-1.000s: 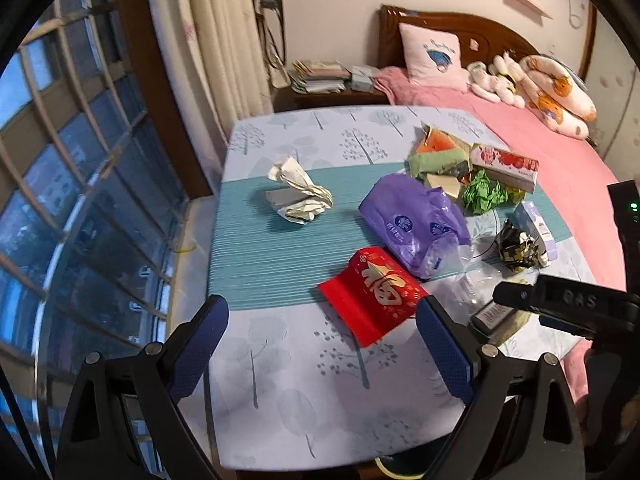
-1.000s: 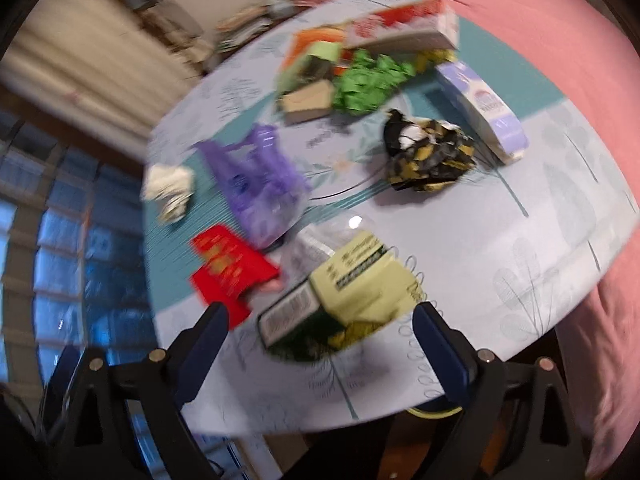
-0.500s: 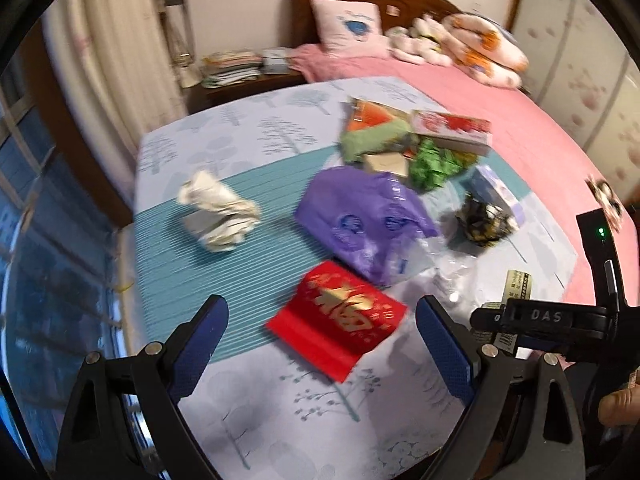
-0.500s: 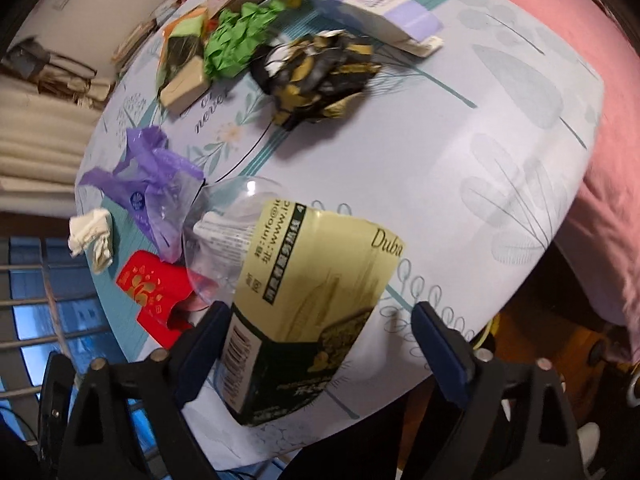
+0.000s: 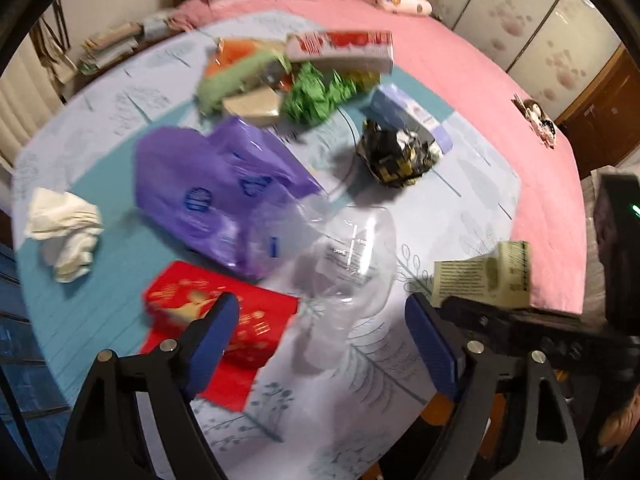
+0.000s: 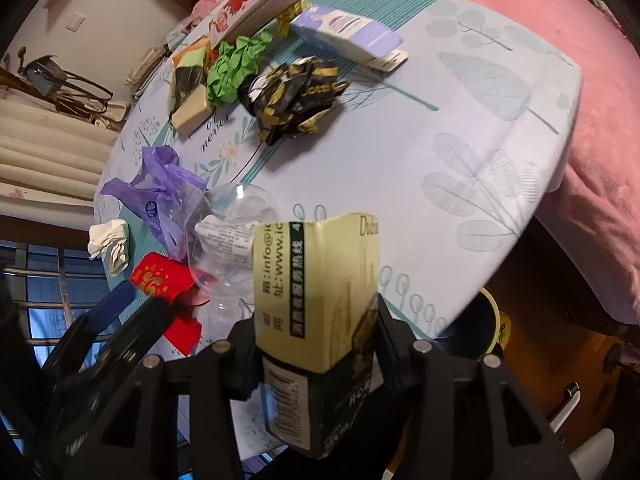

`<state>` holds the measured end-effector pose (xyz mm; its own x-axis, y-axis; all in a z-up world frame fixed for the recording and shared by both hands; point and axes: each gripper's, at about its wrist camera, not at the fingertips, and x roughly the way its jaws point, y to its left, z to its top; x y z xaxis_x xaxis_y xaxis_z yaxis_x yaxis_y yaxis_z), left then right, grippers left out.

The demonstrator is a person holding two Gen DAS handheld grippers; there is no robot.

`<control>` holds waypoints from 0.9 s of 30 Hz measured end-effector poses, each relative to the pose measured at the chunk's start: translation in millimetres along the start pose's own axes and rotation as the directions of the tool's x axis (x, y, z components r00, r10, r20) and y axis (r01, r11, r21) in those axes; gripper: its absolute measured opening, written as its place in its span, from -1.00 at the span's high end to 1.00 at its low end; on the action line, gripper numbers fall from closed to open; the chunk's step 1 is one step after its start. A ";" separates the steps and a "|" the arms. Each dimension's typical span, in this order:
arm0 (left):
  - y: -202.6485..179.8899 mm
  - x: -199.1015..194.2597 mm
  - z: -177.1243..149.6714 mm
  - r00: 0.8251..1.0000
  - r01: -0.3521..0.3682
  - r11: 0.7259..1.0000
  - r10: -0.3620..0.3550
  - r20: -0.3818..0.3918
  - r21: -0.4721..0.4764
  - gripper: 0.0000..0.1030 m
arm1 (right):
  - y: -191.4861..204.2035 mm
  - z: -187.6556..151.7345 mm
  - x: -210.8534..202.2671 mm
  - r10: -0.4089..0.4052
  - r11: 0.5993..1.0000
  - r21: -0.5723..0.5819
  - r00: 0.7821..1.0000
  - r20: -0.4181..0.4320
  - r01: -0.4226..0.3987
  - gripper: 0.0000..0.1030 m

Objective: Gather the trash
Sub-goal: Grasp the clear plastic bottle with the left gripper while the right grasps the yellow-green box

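My right gripper (image 6: 316, 344) is shut on a yellow-green and dark carton (image 6: 320, 300) and holds it above the table's near edge; the carton also shows in the left wrist view (image 5: 484, 280). My left gripper (image 5: 320, 340) is open and empty over a clear plastic bottle (image 5: 344, 256) and a red envelope (image 5: 216, 320). A purple plastic bag (image 5: 208, 192), a crumpled white paper (image 5: 66, 224), a black-and-gold wrapper (image 5: 396, 156) and a green crumpled paper (image 5: 316, 96) lie on the table.
A red-and-white box (image 5: 344, 50), a lilac box (image 6: 348, 34), a tan block (image 5: 252, 108) and a green-orange packet (image 5: 232, 76) lie at the far side. A pink bed (image 5: 480, 80) borders the table. A dark bin with a yellow rim (image 6: 476, 324) stands below the table edge.
My right gripper has closed on the carton and lifted it off the table. My left gripper has moved forward and right, closer over the bottle and red envelope.
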<state>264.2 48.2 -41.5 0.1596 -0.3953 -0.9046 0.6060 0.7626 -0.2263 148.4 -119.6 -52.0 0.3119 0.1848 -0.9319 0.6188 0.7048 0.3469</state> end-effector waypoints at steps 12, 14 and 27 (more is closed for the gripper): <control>-13.5 52.4 16.3 0.994 0.015 1.000 -0.015 -0.110 -0.003 -0.57 | -35.8 -14.2 -12.9 0.015 0.997 0.079 1.000 0.019 -0.017 0.09; -15.8 58.3 17.9 0.992 0.010 1.000 -0.010 -0.122 0.000 -0.57 | -38.1 -15.7 -13.2 0.018 0.996 0.083 1.000 0.017 -0.020 0.09; -33.6 55.9 25.6 0.997 -0.004 1.000 0.004 -0.082 -0.001 -0.11 | -45.5 -8.1 -30.9 0.011 0.998 0.067 1.000 0.024 -0.012 0.09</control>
<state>272.7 -12.6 -75.2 0.0981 -0.3489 -0.9320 0.6048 0.7646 -0.2225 104.8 -151.9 -39.8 0.3356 0.1762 -0.9254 0.6617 0.6551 0.3647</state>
